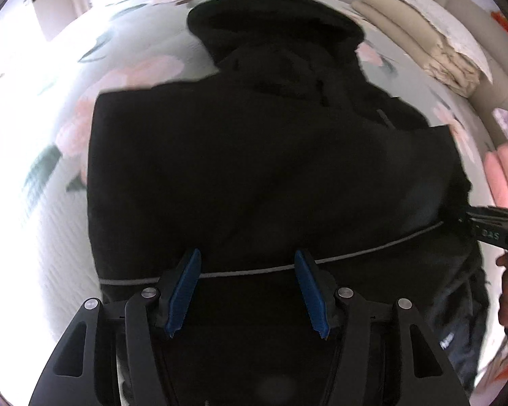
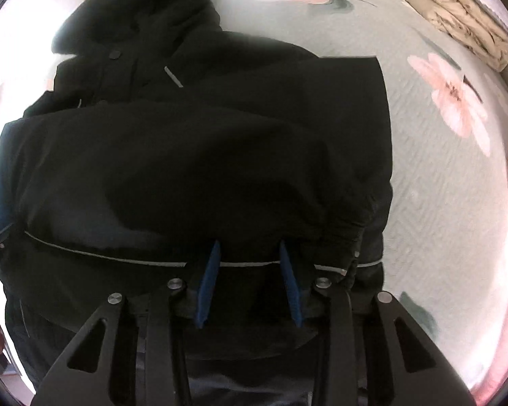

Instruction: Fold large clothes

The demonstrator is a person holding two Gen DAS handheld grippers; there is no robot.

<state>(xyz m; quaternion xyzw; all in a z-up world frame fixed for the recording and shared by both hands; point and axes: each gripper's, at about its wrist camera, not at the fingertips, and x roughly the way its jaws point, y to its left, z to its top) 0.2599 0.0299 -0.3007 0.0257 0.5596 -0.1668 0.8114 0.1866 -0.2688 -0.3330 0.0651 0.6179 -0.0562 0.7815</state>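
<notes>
Flowered bedding [image 1: 145, 71] spreads under a black hooded jacket [image 1: 254, 155], which fills the frame centre with its hood at the top. At lower centre the left gripper [image 1: 249, 287] hangs wide over the grey hem stripe [image 1: 254, 270]; the right gripper [image 2: 250, 277] stands narrower, nothing pinched. Both should bite below the stripe evenly, then lift together toward the hood.

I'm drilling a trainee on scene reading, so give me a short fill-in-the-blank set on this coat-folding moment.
1. The black jacket lies on a bedspread printed with pink ____.
2. The pads of the left gripper are coloured ____.
3. The thin grey stripe runs across the jacket between the jaws of the right gripper, which stand ____.

Missing words: flowers; blue; open
</notes>
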